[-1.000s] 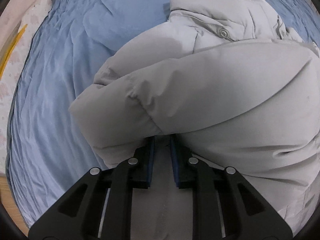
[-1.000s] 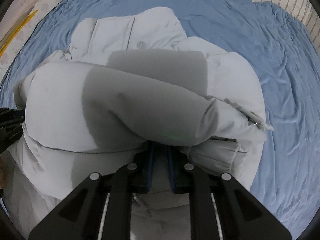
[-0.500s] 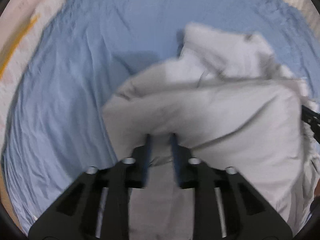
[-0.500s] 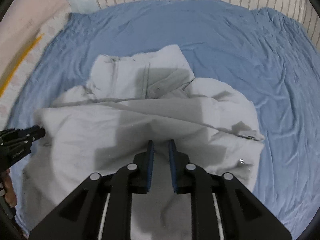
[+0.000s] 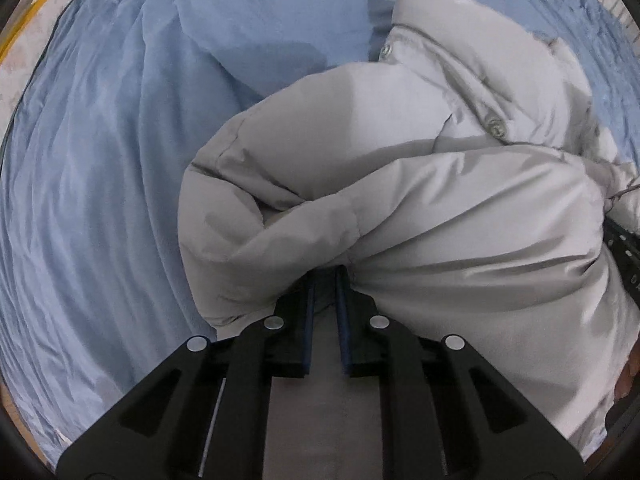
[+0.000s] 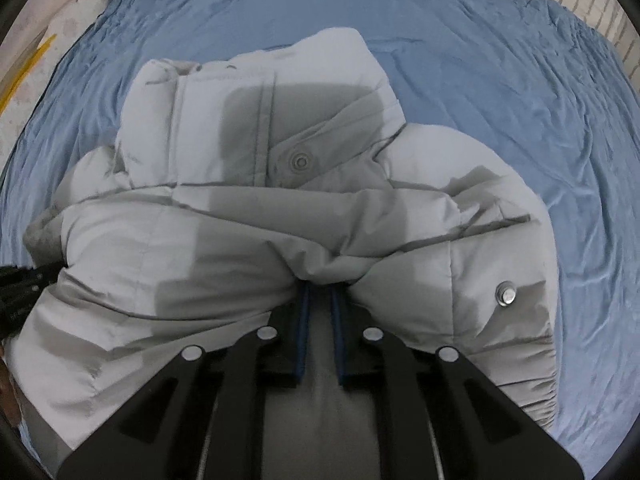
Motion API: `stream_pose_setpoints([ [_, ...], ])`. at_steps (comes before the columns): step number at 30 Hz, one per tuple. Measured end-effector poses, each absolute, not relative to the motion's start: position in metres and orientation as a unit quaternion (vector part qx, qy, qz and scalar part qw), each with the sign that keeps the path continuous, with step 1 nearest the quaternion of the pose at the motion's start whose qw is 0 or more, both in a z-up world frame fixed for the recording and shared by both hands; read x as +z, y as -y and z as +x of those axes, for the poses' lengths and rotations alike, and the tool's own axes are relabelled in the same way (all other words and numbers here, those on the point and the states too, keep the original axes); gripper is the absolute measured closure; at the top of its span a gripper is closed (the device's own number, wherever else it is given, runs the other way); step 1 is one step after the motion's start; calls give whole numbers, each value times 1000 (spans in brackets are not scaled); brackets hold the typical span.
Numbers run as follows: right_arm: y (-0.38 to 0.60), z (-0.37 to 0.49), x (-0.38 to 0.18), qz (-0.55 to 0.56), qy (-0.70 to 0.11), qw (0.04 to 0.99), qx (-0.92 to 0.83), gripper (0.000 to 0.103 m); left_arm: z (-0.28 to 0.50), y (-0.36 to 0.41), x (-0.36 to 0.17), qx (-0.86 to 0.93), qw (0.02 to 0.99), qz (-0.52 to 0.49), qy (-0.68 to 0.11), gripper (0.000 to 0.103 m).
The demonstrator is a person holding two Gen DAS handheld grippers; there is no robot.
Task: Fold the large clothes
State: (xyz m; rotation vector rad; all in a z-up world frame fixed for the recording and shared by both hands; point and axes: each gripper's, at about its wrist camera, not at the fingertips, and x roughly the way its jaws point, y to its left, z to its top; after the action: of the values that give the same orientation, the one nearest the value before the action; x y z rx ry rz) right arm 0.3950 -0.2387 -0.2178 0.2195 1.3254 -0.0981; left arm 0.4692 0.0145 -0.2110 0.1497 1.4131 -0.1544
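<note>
Two claws grip one puffy grey coat [image 5: 460, 216] on a blue bedsheet [image 5: 100, 200]: the left gripper [image 5: 325, 280] is clamped on a bunched fold, and the right gripper [image 6: 318, 292] is still tightening on another fold held between its jaws. The lower half appears mid-fold toward the collar; next, lay it flat and let go. No containers show.

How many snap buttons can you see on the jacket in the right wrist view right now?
2: one snap on the collar flap near the hood, one metal snap on the jacket edge at right. Folds may hide more.
</note>
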Motion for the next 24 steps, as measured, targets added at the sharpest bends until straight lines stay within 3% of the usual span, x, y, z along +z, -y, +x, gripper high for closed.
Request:
stream_pose_setpoints([
  [3, 248, 374, -187, 117, -581, 805, -24, 88, 451, -32, -184, -86, 772, 35, -629, 92],
  [8, 259, 321, -146, 145, -533, 834, -9, 88, 392, -36, -141, -125, 807, 40, -576, 92],
  [13, 249, 293, -162, 129, -559, 819, -14, 88, 364, -33, -176, -118, 790, 50, -599, 94],
  [14, 249, 291, -171, 122, -566, 815, -22, 93, 367, -34, -188, -112, 782, 49, -611, 97],
  [24, 244, 320, -229, 100, -599, 794, -36, 95, 381, -33, -225, -109, 761, 45, -638, 97],
])
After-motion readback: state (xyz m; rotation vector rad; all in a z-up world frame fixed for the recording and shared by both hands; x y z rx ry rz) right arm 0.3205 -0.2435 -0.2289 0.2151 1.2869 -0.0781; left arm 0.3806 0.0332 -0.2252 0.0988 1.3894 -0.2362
